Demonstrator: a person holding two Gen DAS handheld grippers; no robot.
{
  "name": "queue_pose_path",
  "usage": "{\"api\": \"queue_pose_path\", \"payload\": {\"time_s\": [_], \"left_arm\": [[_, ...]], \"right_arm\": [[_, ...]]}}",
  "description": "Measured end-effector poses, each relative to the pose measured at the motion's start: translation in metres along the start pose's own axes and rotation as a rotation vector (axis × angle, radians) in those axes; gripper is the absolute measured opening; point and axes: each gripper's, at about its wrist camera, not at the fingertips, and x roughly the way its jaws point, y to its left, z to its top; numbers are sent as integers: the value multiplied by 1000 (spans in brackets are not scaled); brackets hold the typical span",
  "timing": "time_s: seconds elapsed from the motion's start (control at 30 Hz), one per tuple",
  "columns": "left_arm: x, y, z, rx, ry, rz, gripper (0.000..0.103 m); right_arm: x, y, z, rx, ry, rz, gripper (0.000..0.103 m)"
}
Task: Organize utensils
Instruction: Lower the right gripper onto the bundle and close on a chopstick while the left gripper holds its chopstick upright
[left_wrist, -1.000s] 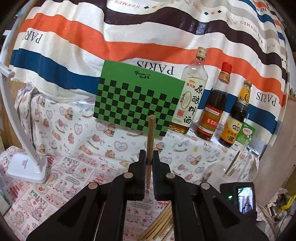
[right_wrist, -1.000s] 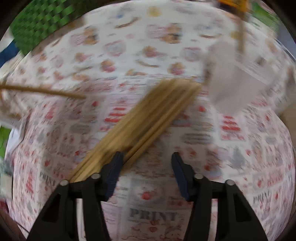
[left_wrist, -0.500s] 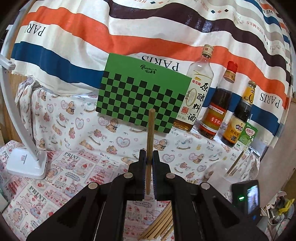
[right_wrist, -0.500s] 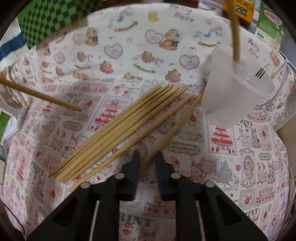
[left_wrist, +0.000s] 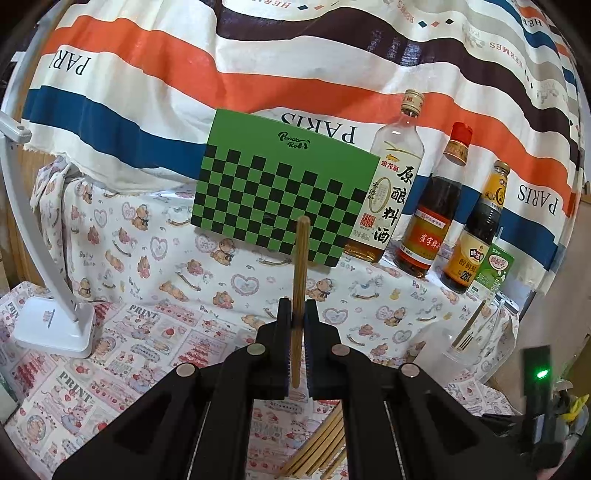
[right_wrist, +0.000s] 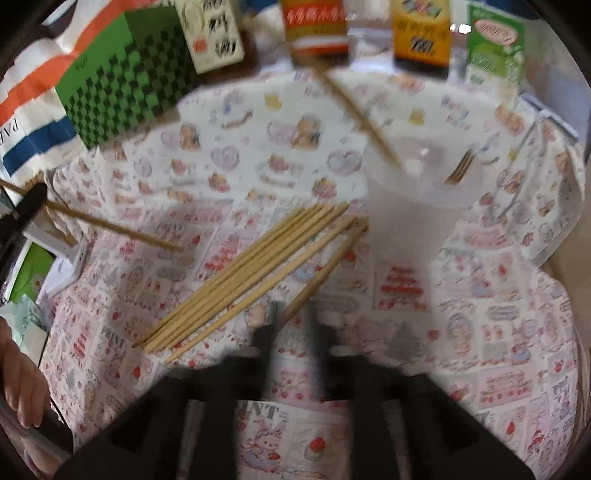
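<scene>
Altogether, six chopsticks (right_wrist: 243, 277) are counted lying loose on the printed tablecloth (right_wrist: 480, 332) (five bunched side by side, one slightly apart nearest the right gripper), with their long axes running diagonally from lower left toward the upper right in the right wrist view. One further chopstick (right_wrist: 354, 107) is seen leaning in the translucent cup (right_wrist: 406, 206), its upper end tilted to the upper left, beside a fork (right_wrist: 460, 168) in the same cup. Three sauce bottles (left_wrist: 428, 206) and one green carton (left_wrist: 495, 271) are lined up at the back, next to one green checkered box (left_wrist: 280, 184).

The left gripper (left_wrist: 297, 321) is clamped on a single held chopstick (left_wrist: 300, 280), which is kept nearly upright between the pads, its blunt end pointing up.

The right gripper (right_wrist: 293, 325) is blurred; its jaws are opening, and the near end of the separate sixth chopstick is seen just at the left finger, though contact cannot be told.
</scene>
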Motion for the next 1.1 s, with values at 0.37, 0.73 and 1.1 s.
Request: {"api": "queue_pose_path", "payload": {"time_s": [0.37,0.73,1.1], "left_arm": [[5,0,0,8,24,9,5],[-5,-5,2,16,-11,-27,5],[-7,-3,2,8,-23,-12,5]], "right_arm": [[40,29,-10,-95,75,-130,47],[-6,7,-29,-83,23,-41,0],[-36,-6,-33,-71,-37,-36,38]]}}
